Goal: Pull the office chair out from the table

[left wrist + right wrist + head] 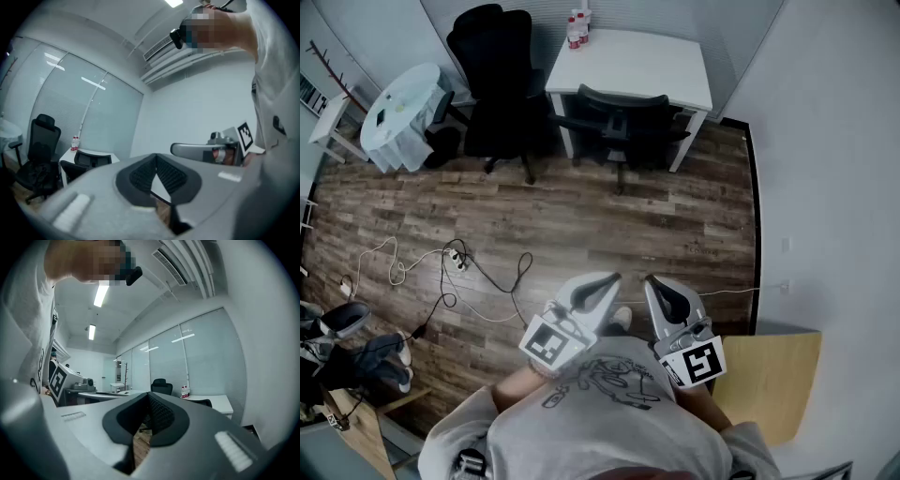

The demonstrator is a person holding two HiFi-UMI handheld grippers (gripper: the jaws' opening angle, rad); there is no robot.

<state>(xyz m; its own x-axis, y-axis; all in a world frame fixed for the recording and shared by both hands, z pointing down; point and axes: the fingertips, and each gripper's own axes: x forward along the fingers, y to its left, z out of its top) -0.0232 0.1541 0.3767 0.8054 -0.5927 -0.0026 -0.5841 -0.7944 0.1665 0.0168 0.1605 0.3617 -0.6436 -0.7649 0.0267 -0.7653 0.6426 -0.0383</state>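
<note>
Both grippers sit close to the person's chest, level, aimed across the floor at the desk. Left gripper point(607, 279): jaws together, nothing between them. Right gripper point(652, 279): same. Office chair point(623, 124) is tucked in at the near side of the white table point(675, 66), well apart from both grippers. It faces the table, backrest toward the person, the backrest's long axis along the table edge. Taller black chair point(499, 75) stands just left of the table; bottles point(577, 28) sit on its far left corner.
</note>
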